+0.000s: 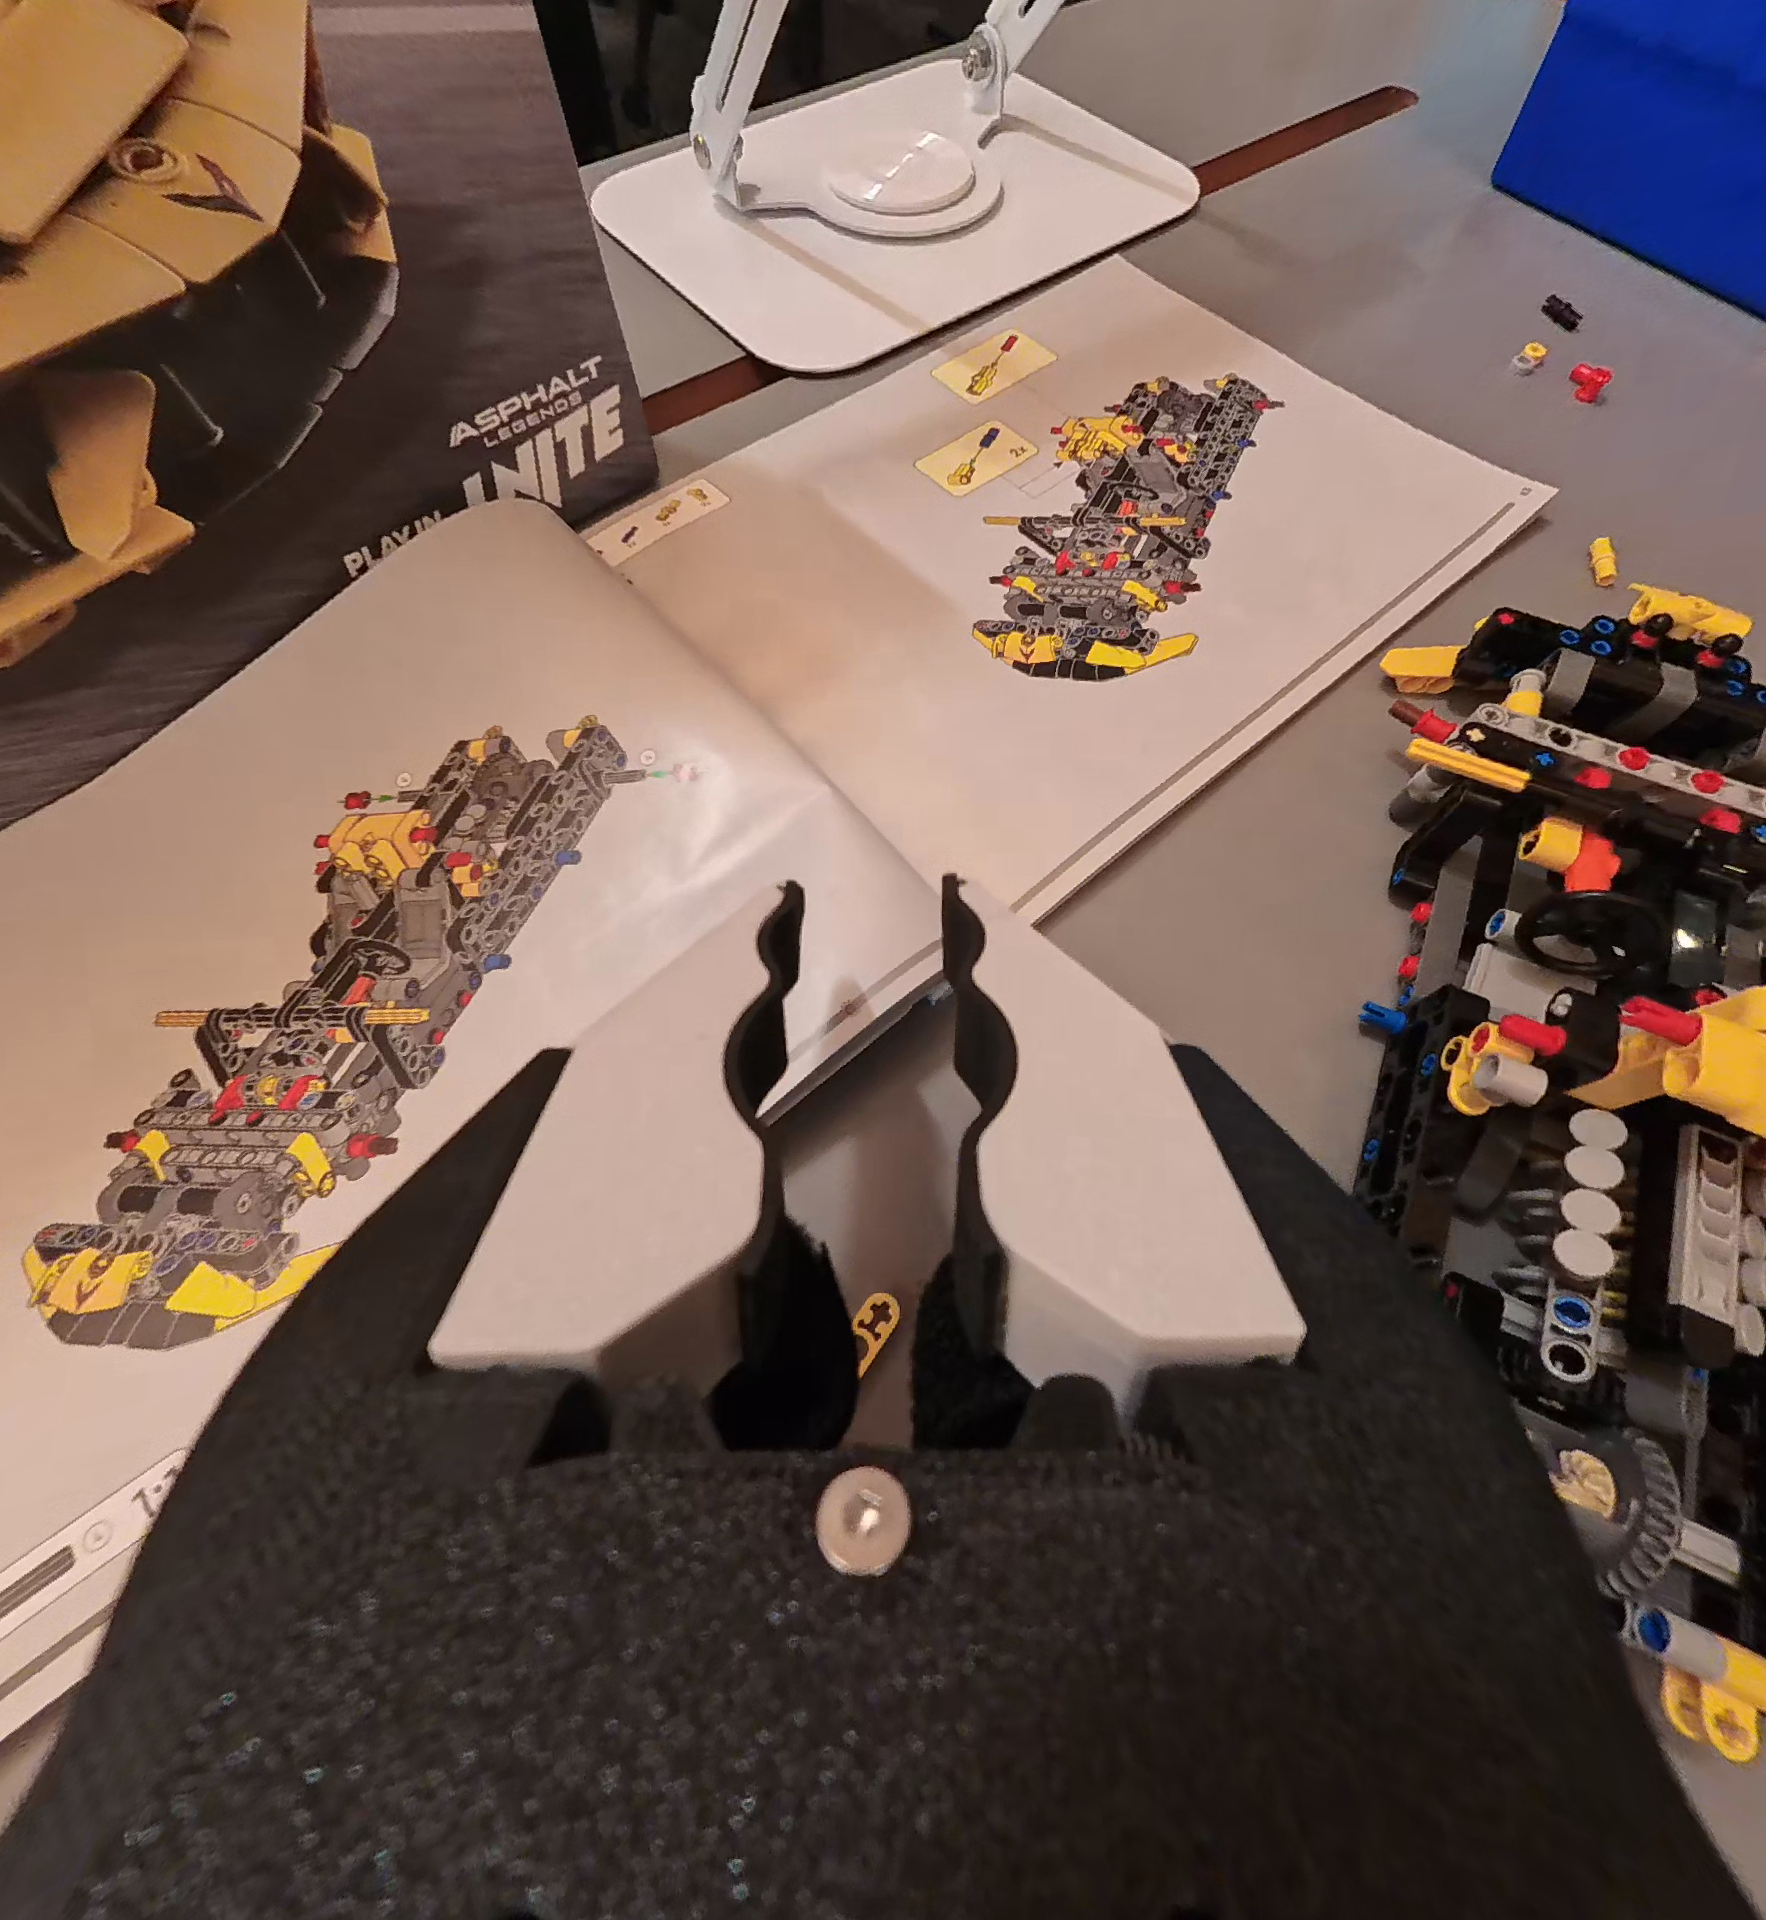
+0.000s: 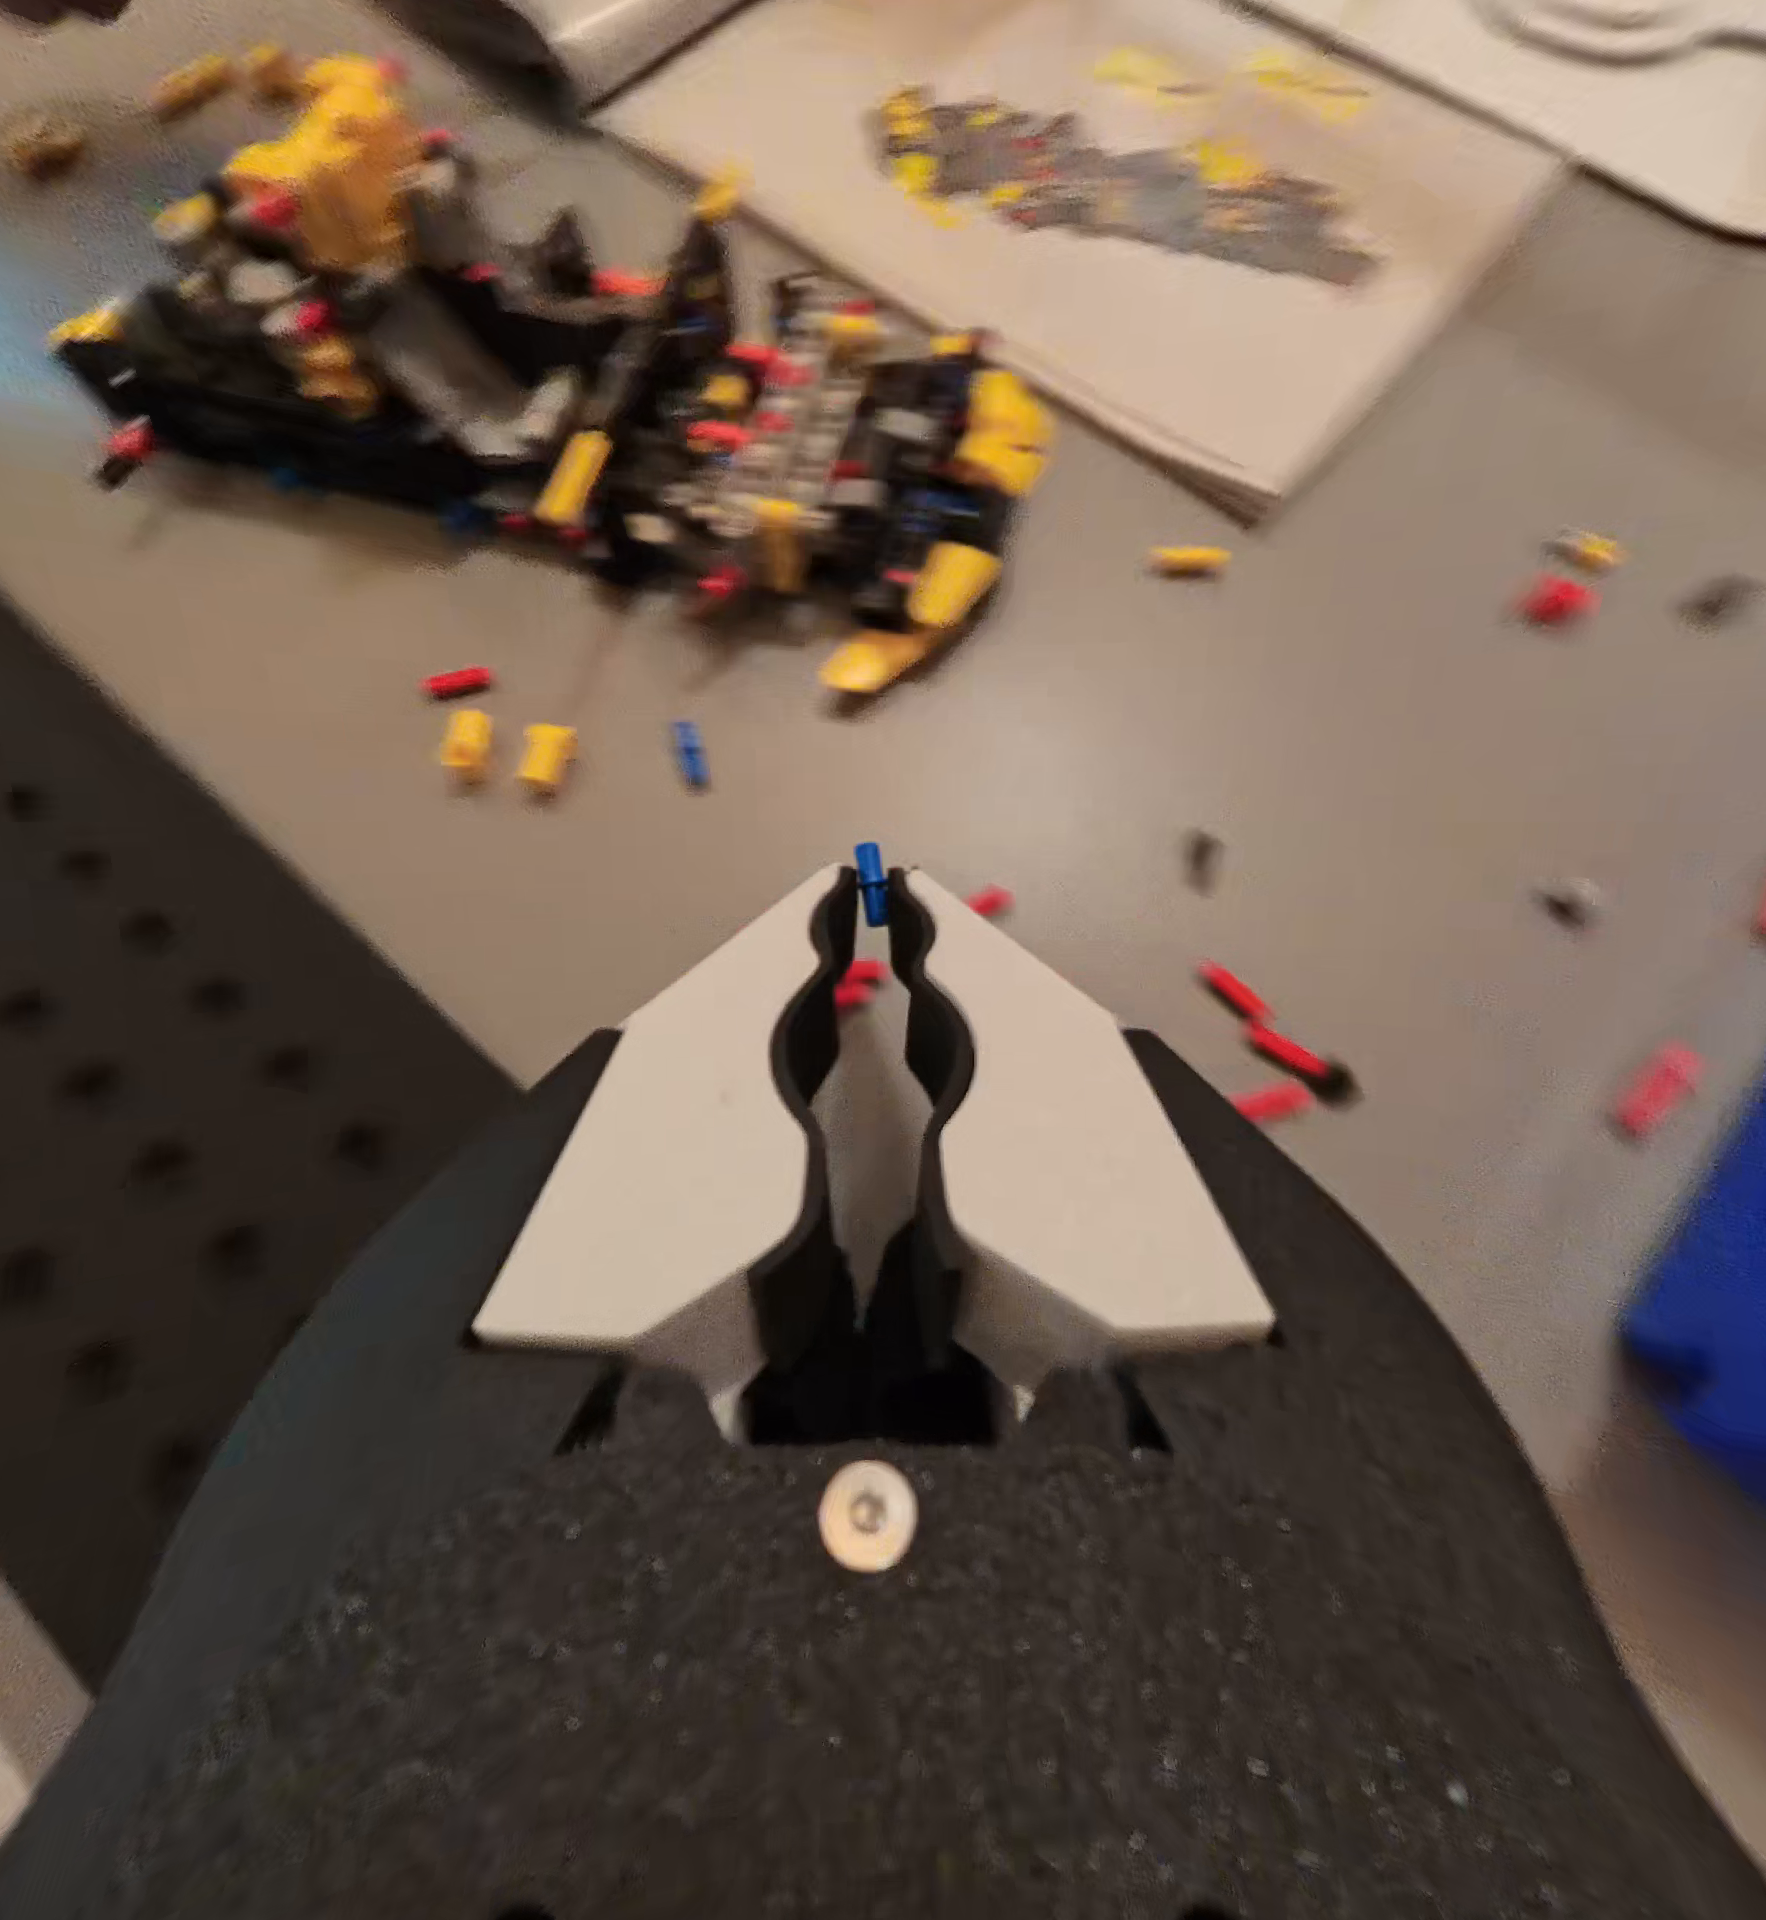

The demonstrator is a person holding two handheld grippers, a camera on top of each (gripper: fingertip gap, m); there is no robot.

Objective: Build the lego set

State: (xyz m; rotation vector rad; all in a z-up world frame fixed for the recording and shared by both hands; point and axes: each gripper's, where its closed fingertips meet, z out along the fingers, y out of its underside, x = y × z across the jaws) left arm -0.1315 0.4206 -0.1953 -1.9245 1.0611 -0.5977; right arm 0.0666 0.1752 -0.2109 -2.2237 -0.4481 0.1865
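Grey table (image 2: 1326,748) carrying the half-built lego car (image 2: 567,416), black and yellow, lying near the open instruction booklet (image 1: 858,644); loose pins scattering around it. Left gripper (image 1: 866,883) hovering over the booklet's lower edge, fingers apart, holding nothing. Right gripper (image 2: 871,873) pinching a small blue pin (image 2: 868,883) at its very tips, well short of the car. Judgement: keep the pin square to its hole, press straight, steady the chassis with the free gripper. Right view blurring badly; the target hole is not making itself out, and the car's far side is cut off in the left view.
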